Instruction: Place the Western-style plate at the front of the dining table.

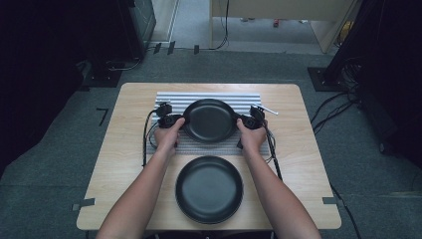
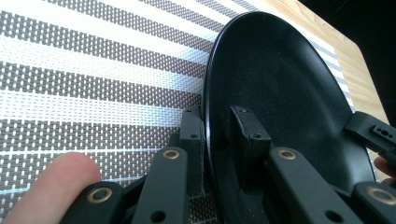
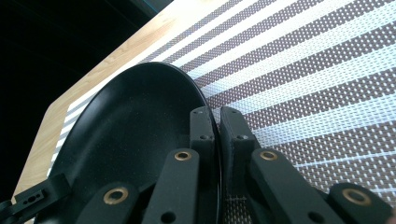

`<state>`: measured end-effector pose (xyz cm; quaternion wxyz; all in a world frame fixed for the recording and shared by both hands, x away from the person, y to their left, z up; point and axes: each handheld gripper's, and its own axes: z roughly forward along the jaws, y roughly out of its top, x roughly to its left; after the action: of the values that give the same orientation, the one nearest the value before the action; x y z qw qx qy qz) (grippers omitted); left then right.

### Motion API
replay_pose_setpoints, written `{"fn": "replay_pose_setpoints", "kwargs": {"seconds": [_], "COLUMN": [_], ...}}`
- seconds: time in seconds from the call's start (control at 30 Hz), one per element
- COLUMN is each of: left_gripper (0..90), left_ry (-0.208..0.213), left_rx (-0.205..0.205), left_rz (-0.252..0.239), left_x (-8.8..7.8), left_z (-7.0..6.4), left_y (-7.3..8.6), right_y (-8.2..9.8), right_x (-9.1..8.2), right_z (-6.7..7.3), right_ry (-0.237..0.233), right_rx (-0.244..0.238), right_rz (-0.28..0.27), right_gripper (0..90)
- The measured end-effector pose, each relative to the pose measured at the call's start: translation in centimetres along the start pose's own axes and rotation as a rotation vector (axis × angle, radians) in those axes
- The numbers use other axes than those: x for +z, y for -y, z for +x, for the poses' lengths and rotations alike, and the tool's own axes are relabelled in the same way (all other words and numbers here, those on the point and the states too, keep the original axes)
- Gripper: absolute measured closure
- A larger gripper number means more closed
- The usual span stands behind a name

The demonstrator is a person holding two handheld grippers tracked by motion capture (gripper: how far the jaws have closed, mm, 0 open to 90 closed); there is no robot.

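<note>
A black round plate [image 1: 210,119] sits over the striped placemat [image 1: 209,98] at the middle of the table. My left gripper [image 1: 175,121] is shut on the plate's left rim [image 2: 208,116], one jaw under the rim and one inside the plate. On the opposite side, my right gripper [image 1: 246,121] is shut on the right rim [image 3: 212,126] in the same way. A second black plate [image 1: 209,188] lies on the bare wood near the front edge, between my forearms.
The wooden table [image 1: 129,149] has bare wood left and right of the placemat. A small white stick [image 1: 265,109] lies at the placemat's right end. Cables [image 1: 147,134] trail from both grippers over the table. Grey carpet surrounds the table.
</note>
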<state>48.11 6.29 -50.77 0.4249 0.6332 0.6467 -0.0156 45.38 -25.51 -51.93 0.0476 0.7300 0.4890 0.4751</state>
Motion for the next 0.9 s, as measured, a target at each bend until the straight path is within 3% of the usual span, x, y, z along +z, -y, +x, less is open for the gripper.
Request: {"fn": "replay_pose_setpoints", "kwargs": {"seconds": [0.37,0.5,0.53,0.63,0.67,0.7,0.73,0.8,0.9], "left_gripper": [74.7,73.4,70.5,60.7,60.7,55.4,53.5,50.1,43.3], "left_ry": [-0.013,-0.035,-0.046,-0.038,-0.038,-0.047,-0.047,-0.050,-0.063], "left_rx": [-0.002,0.019,0.046,0.047,0.050,0.061,0.061,0.072,0.096], "left_rz": [0.006,0.010,0.016,0.008,-0.004,-0.019,-0.019,-0.030,-0.036], "left_x": [0.2,0.2,0.2,0.0,-0.2,-0.7,-0.7,-1.3,-2.1], "left_z": [0.1,-0.2,-0.5,-0.7,-0.9,-1.1,-1.1,-1.3,-1.3], "left_y": [0.2,0.2,0.1,0.0,-0.1,-0.3,-0.3,-0.4,-0.6], "right_y": [0.1,0.1,0.2,0.2,0.2,0.1,0.1,-0.1,-0.5], "right_x": [0.0,0.0,0.0,-0.1,-0.2,-0.5,-0.5,-0.9,-1.9], "right_z": [0.2,0.2,0.3,0.4,0.5,0.8,0.8,0.9,0.9], "right_ry": [0.003,0.005,0.008,0.021,0.029,0.063,0.063,0.095,0.117], "right_rx": [-0.021,-0.021,-0.028,-0.042,-0.058,-0.111,-0.111,-0.172,-0.214], "right_rz": [-0.013,-0.014,-0.018,-0.025,-0.038,-0.070,-0.070,-0.102,-0.163], "right_gripper": [85.3,84.9,84.2,77.3,73.9,68.7,68.7,64.5,58.6]}}
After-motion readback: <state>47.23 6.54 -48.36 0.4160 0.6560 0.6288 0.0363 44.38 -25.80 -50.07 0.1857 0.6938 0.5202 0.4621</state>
